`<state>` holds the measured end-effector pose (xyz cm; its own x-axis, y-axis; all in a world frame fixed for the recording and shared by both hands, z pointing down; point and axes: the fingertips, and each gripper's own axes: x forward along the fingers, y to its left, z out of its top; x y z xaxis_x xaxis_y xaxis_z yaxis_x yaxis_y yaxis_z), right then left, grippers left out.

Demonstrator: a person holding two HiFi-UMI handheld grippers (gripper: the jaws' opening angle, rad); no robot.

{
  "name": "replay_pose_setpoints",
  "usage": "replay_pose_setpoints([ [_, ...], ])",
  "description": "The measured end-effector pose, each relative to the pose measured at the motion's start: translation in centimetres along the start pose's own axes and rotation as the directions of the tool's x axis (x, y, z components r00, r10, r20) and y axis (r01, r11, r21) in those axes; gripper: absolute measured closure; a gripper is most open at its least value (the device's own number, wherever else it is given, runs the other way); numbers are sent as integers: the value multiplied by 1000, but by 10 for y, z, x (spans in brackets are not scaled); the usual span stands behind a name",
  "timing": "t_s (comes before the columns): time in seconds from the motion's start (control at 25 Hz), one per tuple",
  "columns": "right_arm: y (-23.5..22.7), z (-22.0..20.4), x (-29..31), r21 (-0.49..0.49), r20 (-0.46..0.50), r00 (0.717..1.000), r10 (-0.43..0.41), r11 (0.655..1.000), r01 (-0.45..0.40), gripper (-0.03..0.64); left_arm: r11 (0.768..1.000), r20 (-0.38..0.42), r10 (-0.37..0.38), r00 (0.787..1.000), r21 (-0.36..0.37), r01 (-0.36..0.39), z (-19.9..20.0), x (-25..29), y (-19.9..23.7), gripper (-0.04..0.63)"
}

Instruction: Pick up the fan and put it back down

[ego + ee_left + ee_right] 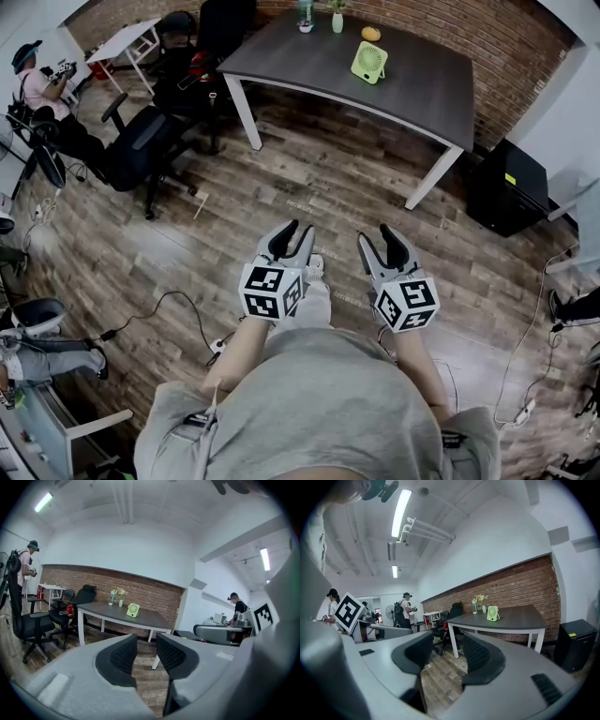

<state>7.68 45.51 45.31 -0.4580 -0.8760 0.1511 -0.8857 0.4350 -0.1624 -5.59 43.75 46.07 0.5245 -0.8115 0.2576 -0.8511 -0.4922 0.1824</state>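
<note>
Location type: shared office or lab workroom.

Indicators:
- A long table (422, 89) with a dark top and white legs stands by a brick wall (497, 47). A fan (369, 62) stands on it.
- Wheeled office chairs (141, 141) stand beside the table on a wood-plank floor (309, 187).
- A small white table (127, 39) stands in the corner.
- A black cabinet (511, 187) stands against the side wall.
- Cables (174, 294) run loose across the floor.
- Tube lights (401, 510) hang from the white ceiling.
- A person (37, 86) sits at the room's edge, and a second person (407, 607) stands wearing a backpack.
</note>
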Motion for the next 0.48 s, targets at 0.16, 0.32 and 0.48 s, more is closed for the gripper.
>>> replay_pose_setpoints([
  [0.16, -12, 3, 22, 12, -5, 1000, 2, 1000, -2, 400, 1000, -3, -10, 1000, -5, 10, 5, 21, 10, 474],
  [0.32, -28, 7, 47, 16, -3, 1000, -6, 1000, 6, 387, 1000, 8, -7, 1000, -10, 7, 13, 46, 25, 474],
  [0.48, -44, 15, 77, 13, 2, 1000, -7, 1000, 7, 383, 1000, 18, -7, 1000, -21, 7, 25, 74, 42, 474],
])
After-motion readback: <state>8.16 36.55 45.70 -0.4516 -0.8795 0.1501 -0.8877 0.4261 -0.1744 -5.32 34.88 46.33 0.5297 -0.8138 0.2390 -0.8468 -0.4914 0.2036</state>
